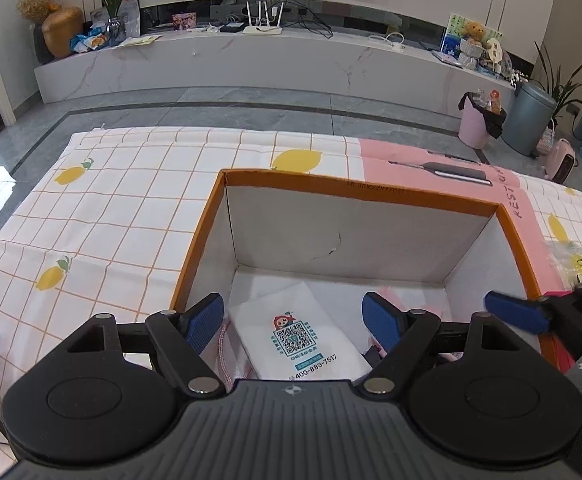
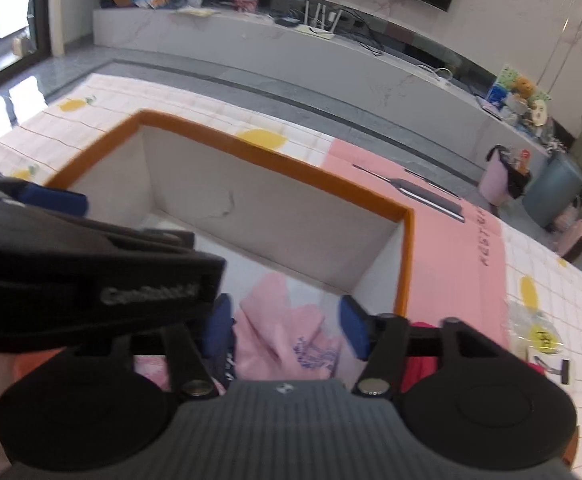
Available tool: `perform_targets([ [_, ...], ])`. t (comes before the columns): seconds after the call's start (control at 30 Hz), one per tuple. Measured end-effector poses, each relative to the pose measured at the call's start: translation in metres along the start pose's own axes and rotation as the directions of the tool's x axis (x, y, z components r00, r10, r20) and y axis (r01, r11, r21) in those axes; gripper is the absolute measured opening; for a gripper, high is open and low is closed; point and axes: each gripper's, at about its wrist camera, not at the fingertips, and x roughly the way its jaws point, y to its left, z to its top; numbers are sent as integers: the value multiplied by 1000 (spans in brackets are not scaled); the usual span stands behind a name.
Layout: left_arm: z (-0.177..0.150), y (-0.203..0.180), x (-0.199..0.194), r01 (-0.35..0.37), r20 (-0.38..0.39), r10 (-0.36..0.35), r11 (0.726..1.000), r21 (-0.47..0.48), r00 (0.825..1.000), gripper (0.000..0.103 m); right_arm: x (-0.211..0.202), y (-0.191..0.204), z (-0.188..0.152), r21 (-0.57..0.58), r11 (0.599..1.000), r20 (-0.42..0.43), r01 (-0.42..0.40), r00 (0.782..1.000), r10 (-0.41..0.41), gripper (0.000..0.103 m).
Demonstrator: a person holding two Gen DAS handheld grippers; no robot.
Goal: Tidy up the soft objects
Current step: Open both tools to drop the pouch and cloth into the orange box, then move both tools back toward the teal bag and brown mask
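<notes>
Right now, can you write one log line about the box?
left tool: open, over white bag | right tool: open, over pink cloth | both in orange-rimmed box

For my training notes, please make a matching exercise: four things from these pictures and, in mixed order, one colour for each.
Things:
1. box rim
2. folded bag with the QR code
3. soft item under the right tongs
4. pads on the left tongs

Colours:
A. blue
B. pink
C. orange
D. white

Pairs: 1-C, 2-D, 3-B, 4-A
</notes>
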Motion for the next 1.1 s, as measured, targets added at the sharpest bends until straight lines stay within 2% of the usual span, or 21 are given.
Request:
perform_targets([
  [0.1, -1, -2, 1, -5, -12, 5, 1000, 9, 1000, 93, -3, -1, 1, 21, 998, 2, -61, 998, 61, 89],
  [0.17, -1, -2, 1, -8, -13, 8, 1000, 15, 1000, 93, -6, 1, 1, 21, 999, 4, -48, 999, 48, 91],
  [0.23, -1, -1, 1, -4, -15, 4, 1000, 14, 1000, 93, -6, 5, 2, 2, 1000, 3, -20, 1000, 20, 99],
  [0.63, 1, 2, -1, 13, -38, -13, 1000, -8, 999, 93, -7, 10, 2, -46, 997, 26, -56, 998, 57, 100],
  [1.03, 3, 6, -9, 25, -28, -26, 999, -40, 999, 93, -14, 12, 1, -63, 997, 25, -54, 998, 55, 100],
  [1.1, 4, 4, -16, 10, 2, -10, 1000, -29, 1000, 93, -16, 11, 1, -60, 997, 26, -54, 998, 55, 100],
])
